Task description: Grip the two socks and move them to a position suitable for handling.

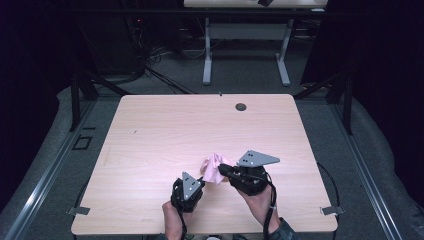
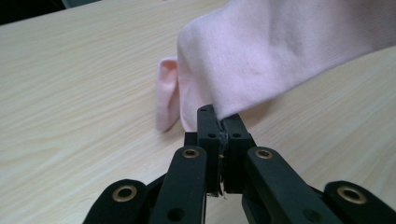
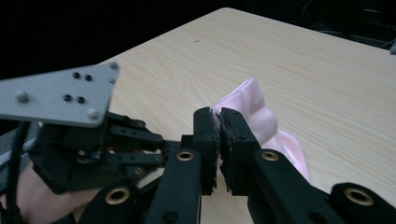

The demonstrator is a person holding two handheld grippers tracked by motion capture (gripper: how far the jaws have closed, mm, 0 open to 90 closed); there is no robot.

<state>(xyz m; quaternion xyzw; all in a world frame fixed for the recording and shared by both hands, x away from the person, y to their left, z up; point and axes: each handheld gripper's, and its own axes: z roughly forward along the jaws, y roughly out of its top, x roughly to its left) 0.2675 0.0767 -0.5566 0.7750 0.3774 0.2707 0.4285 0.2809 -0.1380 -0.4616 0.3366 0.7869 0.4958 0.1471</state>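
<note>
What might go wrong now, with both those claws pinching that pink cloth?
1. Both the left gripper and right gripper seem to pinch only thin edges of the cloth, so either edge may slip out.
2. The cloth is bunched, and part rests on the table; pulling apart might drag it rather than spread it.

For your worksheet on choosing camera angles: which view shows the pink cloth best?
The left gripper view: the pink cloth is close and large, its edge pinched in the left gripper. The right gripper view shows a smaller bunch of cloth behind the right gripper. The high view shows a small crumple between both grippers.
</note>
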